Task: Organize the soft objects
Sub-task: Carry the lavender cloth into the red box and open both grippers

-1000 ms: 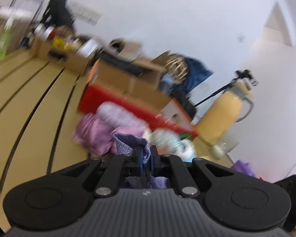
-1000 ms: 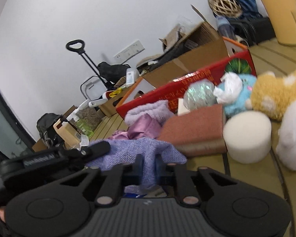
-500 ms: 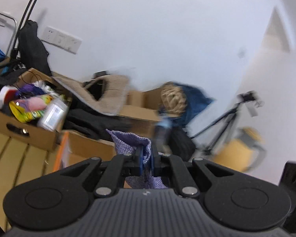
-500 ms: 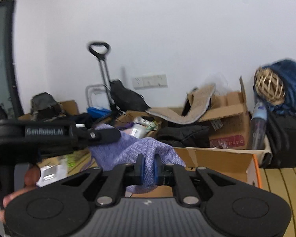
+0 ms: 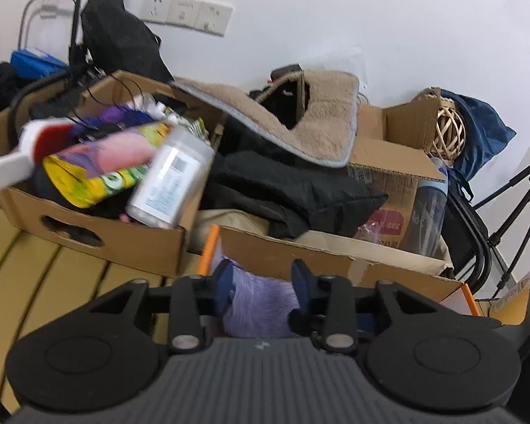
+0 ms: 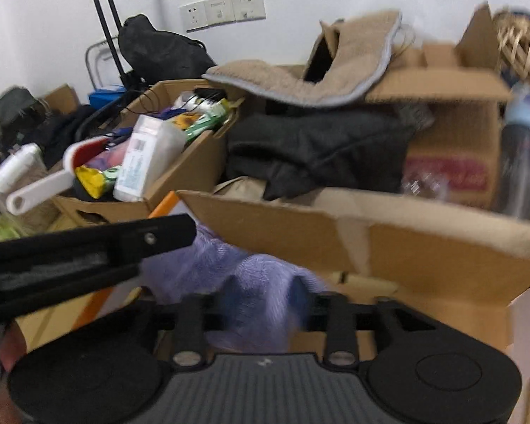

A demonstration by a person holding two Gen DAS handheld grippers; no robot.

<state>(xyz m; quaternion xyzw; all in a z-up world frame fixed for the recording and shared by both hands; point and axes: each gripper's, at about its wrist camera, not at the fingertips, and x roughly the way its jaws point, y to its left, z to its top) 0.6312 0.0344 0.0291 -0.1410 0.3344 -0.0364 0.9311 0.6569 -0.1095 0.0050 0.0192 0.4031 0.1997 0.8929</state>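
Observation:
A purple knitted cloth (image 5: 259,305) hangs loose between the spread fingers of my left gripper (image 5: 263,281), which is open. The same cloth (image 6: 236,275) lies between the parted fingers of my right gripper (image 6: 263,298), also open; the view is blurred. The cloth is over the inside of an orange-edged cardboard box (image 6: 371,233). My left gripper's body (image 6: 70,251) crosses the left of the right wrist view, just left of the cloth.
Behind stands a cardboard box (image 5: 99,226) full of packets and a plastic jar (image 5: 169,180). Black clothing (image 5: 286,190) and a beige fleece mat (image 5: 300,120) lie on further boxes. A woven ball (image 5: 448,134), a bottle (image 5: 429,212) and a tripod (image 5: 512,183) stand right.
Both grippers opened and let go of the purple cloth, which dropped lower between the fingers. Both views moved closer to the cardboard boxes and tilted down.

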